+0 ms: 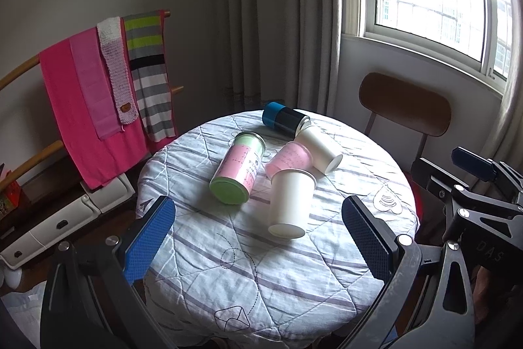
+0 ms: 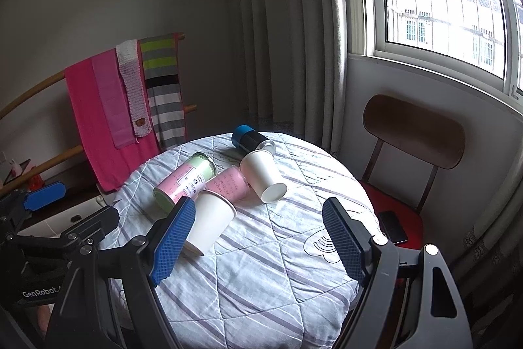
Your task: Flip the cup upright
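Several cups lie on their sides on a round table covered with a striped quilt. A white paper cup lies nearest, its base toward me; it also shows in the right wrist view. A second white paper cup lies behind it. A pink cup, a pink and green tumbler and a black and blue cup lie near them. My left gripper is open and empty, short of the near cup. My right gripper is open and empty.
A wooden chair with a red seat and a phone stands right of the table. A rack with pink and striped towels stands at the left, above white drawers. Curtains and a window are behind.
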